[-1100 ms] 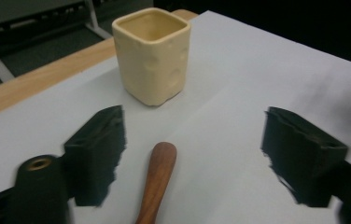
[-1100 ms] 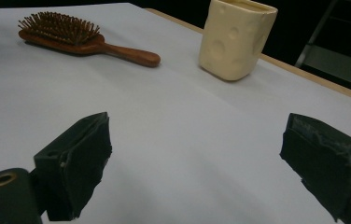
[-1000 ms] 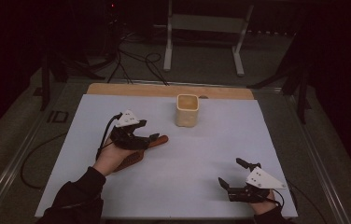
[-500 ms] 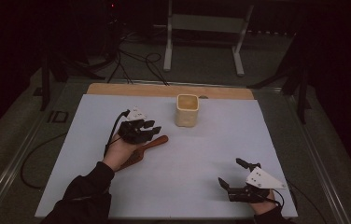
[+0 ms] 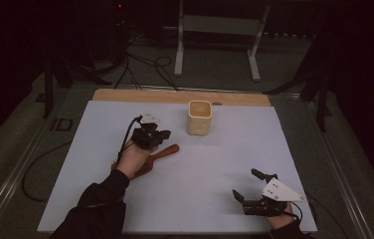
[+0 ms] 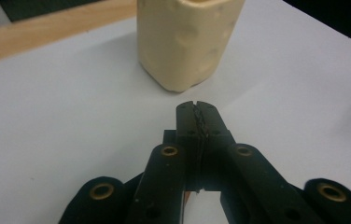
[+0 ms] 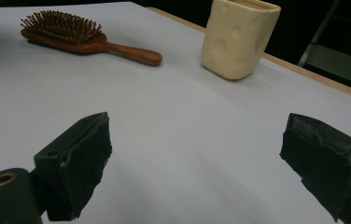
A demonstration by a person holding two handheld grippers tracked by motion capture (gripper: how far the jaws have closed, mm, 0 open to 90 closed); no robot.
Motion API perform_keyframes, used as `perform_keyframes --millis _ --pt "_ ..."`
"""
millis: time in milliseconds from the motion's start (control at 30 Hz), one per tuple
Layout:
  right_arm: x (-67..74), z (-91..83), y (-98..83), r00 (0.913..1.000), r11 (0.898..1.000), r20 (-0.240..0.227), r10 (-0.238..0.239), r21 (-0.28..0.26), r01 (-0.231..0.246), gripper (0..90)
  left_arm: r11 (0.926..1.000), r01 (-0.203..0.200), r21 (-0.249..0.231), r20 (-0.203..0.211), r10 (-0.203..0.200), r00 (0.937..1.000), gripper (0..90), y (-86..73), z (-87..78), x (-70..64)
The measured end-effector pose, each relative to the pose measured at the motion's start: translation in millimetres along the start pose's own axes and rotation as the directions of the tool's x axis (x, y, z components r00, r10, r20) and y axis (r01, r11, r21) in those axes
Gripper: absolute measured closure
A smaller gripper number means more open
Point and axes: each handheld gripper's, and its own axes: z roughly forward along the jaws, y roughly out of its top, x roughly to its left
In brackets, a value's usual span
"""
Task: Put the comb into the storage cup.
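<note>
Left gripper (image 5: pixel 161 135), jaws just closed empty above the brown wooden hairbrush (image 5: pixel 167 150), likely must reopen to grasp its handle; right gripper (image 5: pixel 244 183) rests near, jaws spread.

Dim room; grey floor (image 5: pixel 215 74) strewn with black cables (image 5: pixel 140 64); white metal stand (image 5: pixel 217 30) behind the table (image 5: pixel 225 164).

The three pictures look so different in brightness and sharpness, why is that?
High view: dim, the room around the white table nearly black, cup and hairbrush small and soft. Left gripper view: brighter, the shut black jaws fairly sharp, the cup beyond them blurred. Right gripper view: hairbrush and cup fairly clear, the near jaws soft-edged; only faint shadows on the table.
</note>
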Motion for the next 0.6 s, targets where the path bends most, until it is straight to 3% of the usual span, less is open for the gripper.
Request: perform_keyframes --millis 267,500,600 --pt "0.1 0.0 -0.3 1.0000 1.000 -0.006 0.001 0.002 -0.001 8.2 0.9961 0.067 0.057 -0.038 -0.065 0.9972 90.0 -2.7 21.2 6.1" --pt "0.3 -0.2 -0.2 0.9999 1.000 -0.010 -0.002 0.001 0.002 8.2 0.9864 0.130 0.101 -0.066 -0.124 0.9901 90.0 -6.6 40.6 9.6" --pt "0.4 -0.3 -0.2 1.0000 1.000 -0.010 -0.001 0.001 0.001 8.2 0.9835 0.136 0.119 -0.091 -0.126 0.9879 90.0 -6.8 45.4 8.8"
